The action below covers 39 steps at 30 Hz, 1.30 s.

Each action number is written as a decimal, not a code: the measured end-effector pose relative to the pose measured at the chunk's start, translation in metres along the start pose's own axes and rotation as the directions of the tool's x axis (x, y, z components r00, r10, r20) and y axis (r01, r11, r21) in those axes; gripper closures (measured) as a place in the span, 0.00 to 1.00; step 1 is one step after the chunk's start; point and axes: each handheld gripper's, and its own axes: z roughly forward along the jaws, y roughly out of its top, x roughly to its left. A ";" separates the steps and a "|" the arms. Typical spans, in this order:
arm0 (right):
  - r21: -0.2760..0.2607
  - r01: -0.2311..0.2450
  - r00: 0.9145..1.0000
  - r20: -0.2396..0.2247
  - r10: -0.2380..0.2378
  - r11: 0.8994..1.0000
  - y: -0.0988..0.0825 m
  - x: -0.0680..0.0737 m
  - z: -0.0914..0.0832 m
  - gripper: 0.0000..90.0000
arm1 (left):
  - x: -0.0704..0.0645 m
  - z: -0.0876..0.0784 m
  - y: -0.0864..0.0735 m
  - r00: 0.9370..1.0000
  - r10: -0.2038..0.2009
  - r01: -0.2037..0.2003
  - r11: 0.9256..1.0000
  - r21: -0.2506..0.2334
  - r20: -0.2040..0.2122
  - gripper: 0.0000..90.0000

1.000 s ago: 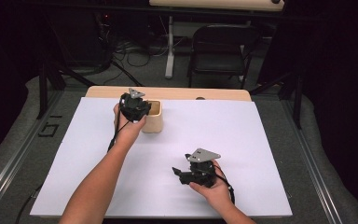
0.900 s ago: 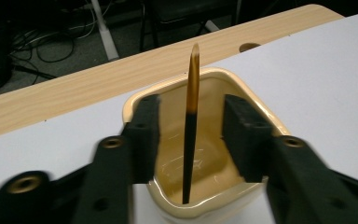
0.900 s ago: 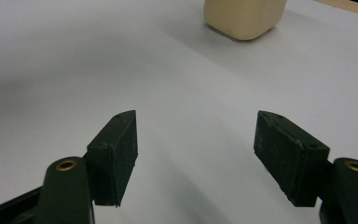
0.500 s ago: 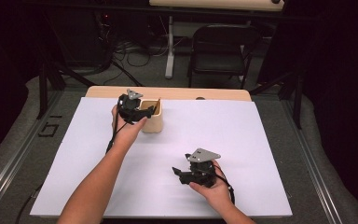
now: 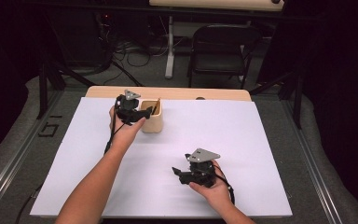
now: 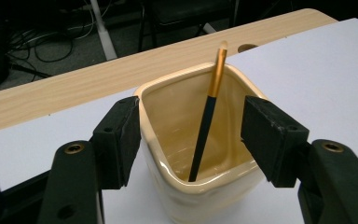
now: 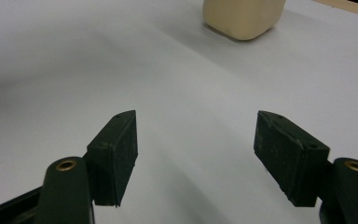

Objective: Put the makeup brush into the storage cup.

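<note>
White table (image 5: 261,154), brush (image 6: 208,112) between jaws

Bare white sheet (image 5: 261,154) lies open all round; the cream cup (image 5: 151,119) stands in the way.

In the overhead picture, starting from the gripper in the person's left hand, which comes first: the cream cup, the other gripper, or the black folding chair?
1. Cream cup, right beside the left gripper.
2. Right gripper, toward the table's near edge.
3. Black folding chair, on the floor beyond the table.
</note>
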 end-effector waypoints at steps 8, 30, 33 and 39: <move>-0.001 -0.003 1.000 0.001 0.003 1.000 0.000 0.000 0.000 0.34 | 0.002 -0.011 0.000 1.000 -0.004 0.004 1.000 0.001 -0.011 0.40; -0.006 -0.004 1.000 0.007 0.004 1.000 0.001 -0.001 -0.003 0.34 | 0.002 -0.060 -0.032 0.998 0.032 -0.032 0.999 0.001 0.057 0.38; -0.008 -0.005 1.000 0.010 0.005 1.000 0.001 -0.002 -0.003 0.34 | 0.000 -0.067 -0.041 0.997 0.037 -0.037 0.999 0.000 0.074 0.38; -0.012 -0.006 1.000 0.014 0.006 1.000 0.001 -0.003 -0.004 0.34 | -0.003 -0.078 -0.057 0.994 0.047 -0.047 0.999 -0.004 0.096 0.38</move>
